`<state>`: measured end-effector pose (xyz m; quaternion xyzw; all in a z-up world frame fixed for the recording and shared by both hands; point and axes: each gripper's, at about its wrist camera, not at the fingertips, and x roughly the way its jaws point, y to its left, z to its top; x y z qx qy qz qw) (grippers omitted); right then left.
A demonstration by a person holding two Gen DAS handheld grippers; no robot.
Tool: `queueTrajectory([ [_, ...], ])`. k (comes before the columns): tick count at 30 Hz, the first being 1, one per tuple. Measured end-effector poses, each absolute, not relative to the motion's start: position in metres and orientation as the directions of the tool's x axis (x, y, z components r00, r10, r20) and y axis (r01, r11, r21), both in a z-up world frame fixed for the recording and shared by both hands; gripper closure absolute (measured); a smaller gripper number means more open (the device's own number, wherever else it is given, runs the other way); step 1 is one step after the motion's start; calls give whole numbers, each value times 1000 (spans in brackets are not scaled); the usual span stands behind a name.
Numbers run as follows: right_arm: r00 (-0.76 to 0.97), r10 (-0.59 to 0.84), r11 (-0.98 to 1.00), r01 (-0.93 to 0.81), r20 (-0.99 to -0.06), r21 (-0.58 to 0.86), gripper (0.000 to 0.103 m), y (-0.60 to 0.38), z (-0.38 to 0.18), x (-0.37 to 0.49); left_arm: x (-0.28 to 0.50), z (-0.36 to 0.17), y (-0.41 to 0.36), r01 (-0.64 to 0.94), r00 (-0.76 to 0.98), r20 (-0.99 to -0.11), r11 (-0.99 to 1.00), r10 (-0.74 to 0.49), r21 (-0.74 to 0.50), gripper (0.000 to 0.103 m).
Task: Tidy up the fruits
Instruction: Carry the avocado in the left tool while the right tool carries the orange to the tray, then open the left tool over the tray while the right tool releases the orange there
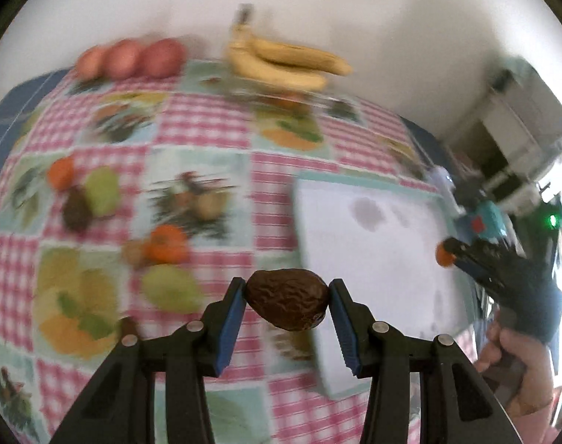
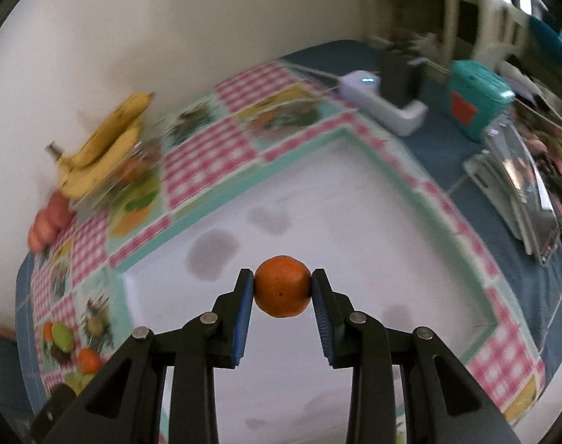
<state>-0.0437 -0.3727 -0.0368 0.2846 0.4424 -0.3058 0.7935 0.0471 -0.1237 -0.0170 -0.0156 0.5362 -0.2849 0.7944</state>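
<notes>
Jaws on left gripper [image 1: 286, 298] pinch a wrinkled brown fruit [image 1: 286, 299], long axis spanning pad to pad, held over the checked worktop [image 1: 203, 125]. White tray [image 1: 373, 244] sits at 2 o'clock from it, near. Right gripper [image 2: 283, 286] pinches an orange [image 2: 282, 286] directly above the tray, so right is nearer. Bananas [image 1: 284, 61] at 12, well apart.

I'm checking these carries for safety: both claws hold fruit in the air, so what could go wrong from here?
The wrinkled avocado is pinched only at its ends by the left claw, so it may twist out. The round orange could roll from the right claw and bounce off the white tray.
</notes>
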Motion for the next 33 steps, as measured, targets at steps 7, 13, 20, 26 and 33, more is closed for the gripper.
queueTrajectory([
  [7,434,-258,599,773,-863,209,70,-405,-39,-64,34,-31,-189,567,233,-844,773,-484,-286,55],
  [13,460,-242,618,752,-854,229,70,-412,-49,-58,40,-54,-216,590,223,-854,763,-469,-265,54],
  [20,453,-241,629,746,-858,217,70,-417,-61,-52,47,-78,-226,583,201,-873,771,-443,-257,54],
  [26,444,-234,637,742,-865,208,69,-419,-73,-49,46,-88,-229,585,200,-879,773,-432,-247,54],
  [33,443,-240,640,741,-864,203,68,-418,-73,-48,49,-88,-228,573,200,-882,781,-426,-247,53],
])
